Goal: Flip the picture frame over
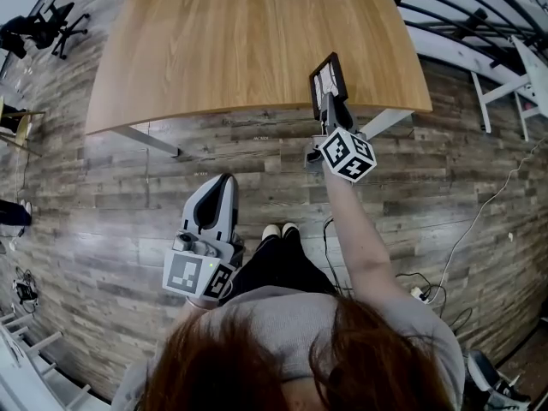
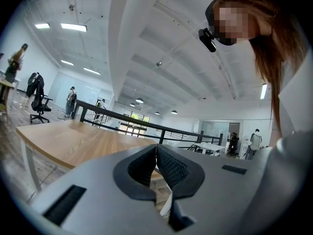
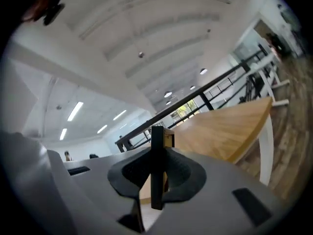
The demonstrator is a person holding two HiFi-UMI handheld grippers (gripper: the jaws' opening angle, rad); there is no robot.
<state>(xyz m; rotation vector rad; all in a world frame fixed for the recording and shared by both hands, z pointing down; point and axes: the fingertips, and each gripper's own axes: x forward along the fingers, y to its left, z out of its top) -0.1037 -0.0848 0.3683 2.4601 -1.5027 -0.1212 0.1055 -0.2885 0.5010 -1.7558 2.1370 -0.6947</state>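
A table [image 1: 257,41] fills the upper middle of the head view, with floor [image 1: 103,187] in front of it; the picture frame [image 1: 326,82] stands on edge between the jaws of the right gripper [image 1: 329,101], over the table's near edge, toward its right corner; the left gripper [image 1: 224,182] is lower left, over the floor, short of the table and well apart from the frame; an office chair [image 1: 47,20] stands beyond the table's left corner; a railing [image 1: 462,15] runs behind its right side.

Wooden table [image 1: 248,41] stands on plank floor [image 1: 94,195].
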